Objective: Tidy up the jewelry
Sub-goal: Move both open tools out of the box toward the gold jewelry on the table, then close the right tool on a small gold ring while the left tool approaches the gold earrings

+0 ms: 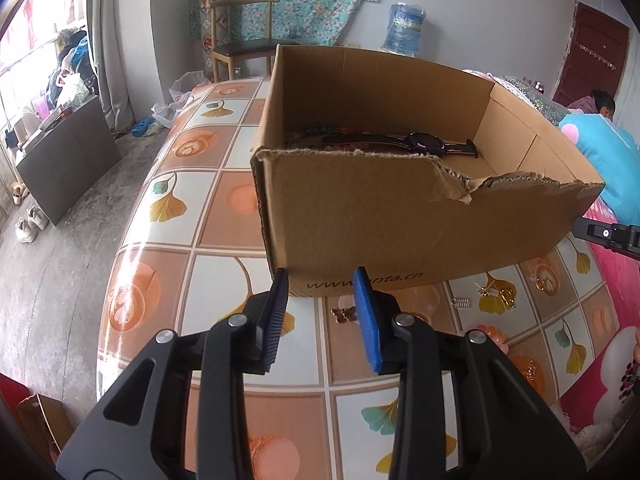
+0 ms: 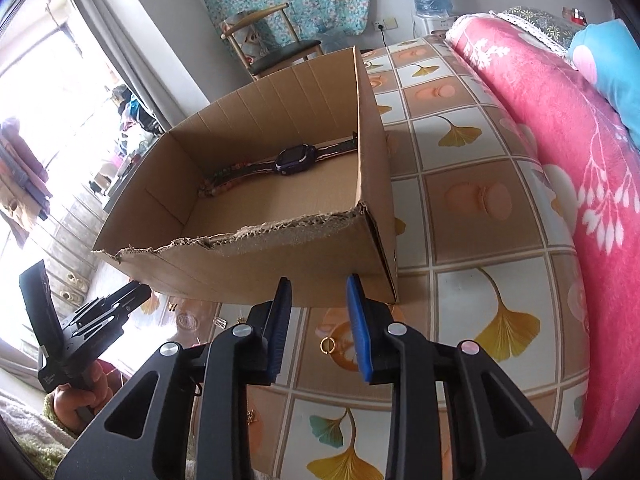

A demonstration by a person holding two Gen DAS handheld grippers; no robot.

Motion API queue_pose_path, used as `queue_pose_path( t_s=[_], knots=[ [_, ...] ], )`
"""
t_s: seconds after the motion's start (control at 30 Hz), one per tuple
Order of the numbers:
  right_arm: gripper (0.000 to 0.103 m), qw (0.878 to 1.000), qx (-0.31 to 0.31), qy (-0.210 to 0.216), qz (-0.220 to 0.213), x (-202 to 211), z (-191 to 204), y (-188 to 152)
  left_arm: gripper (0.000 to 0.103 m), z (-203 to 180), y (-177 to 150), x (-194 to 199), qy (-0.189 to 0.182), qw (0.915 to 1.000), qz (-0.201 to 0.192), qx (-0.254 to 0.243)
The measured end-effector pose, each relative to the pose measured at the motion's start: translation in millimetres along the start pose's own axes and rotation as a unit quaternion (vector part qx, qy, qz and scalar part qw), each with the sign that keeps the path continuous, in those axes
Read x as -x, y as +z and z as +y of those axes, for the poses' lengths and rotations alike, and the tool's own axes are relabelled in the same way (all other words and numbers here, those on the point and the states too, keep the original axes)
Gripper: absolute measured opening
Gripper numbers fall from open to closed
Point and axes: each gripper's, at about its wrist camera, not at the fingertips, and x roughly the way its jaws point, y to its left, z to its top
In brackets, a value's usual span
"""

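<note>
An open cardboard box (image 1: 360, 216) stands on the patterned table; it also shows in the right wrist view (image 2: 280, 252). Inside lie a dark watch (image 1: 424, 145) (image 2: 294, 159) and a beaded bracelet (image 2: 218, 186). My left gripper (image 1: 322, 280) is open and empty, just in front of the box's near wall. A gold butterfly piece (image 1: 344, 314) lies on the table beside its right finger. A small silver piece (image 1: 462, 303) and gold pieces (image 1: 498, 293) lie further right. My right gripper (image 2: 319, 284) is open and empty, above a gold ring (image 2: 327, 345).
The table (image 1: 208, 208) carries a tiled leaf-pattern cloth. A pink blanket (image 2: 560, 128) lies along its right side. A wooden chair (image 1: 244, 40) and a water bottle (image 1: 404, 28) stand behind. The table's left edge drops to the floor (image 1: 60, 240).
</note>
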Motion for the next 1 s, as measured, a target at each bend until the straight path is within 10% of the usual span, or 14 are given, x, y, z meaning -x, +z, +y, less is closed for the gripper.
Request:
queue_pose_path(
  t_s=[0.8,1.0],
  knots=[
    [0.028,0.987,0.134,-0.058,0.066,-41.6,20.6,-35.3,0.032,-91.7,-19.8,5.7,-0.073,0.9854,0.007,-0.153],
    [0.011,0.982,0.165,-0.071,0.063,-43.5,28.3,-37.7,0.032,-113.3,-21.5,2.8,-0.088,0.979,0.011,-0.183]
  ],
)
